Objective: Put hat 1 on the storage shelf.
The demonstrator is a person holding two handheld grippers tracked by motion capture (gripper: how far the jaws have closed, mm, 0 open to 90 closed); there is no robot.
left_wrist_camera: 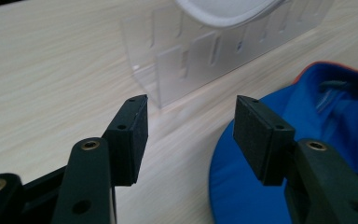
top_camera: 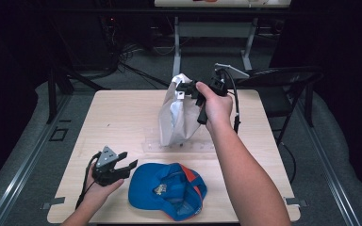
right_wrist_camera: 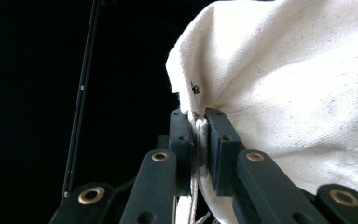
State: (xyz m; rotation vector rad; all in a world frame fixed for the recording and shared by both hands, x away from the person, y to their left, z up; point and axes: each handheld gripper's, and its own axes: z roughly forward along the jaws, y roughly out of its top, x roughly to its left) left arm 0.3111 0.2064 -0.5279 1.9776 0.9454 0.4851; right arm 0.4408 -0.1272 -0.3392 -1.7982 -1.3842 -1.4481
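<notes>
The right gripper (right_wrist_camera: 198, 135) pinches the white cloth bag (right_wrist_camera: 298, 84) between closed jaws; the high view shows it lifted off the surface (top_camera: 118, 117). The left gripper (left_wrist_camera: 191, 135) gapes empty, blue cap (left_wrist_camera: 261, 186) half cut off beside one jaw.

We hold our right gripper (top_camera: 185, 89) raised at arm's length, its jaws pinched tight on a fold of white cloth (right_wrist_camera: 279, 70). Our left gripper (top_camera: 125, 165) sits low by our body, jaws spread wide with nothing between them.

The right gripper (top_camera: 185, 88) pinches the white bag (top_camera: 175, 115) upright above the clear rack (top_camera: 179, 145), blue cap (top_camera: 167, 189) nearby.
</notes>
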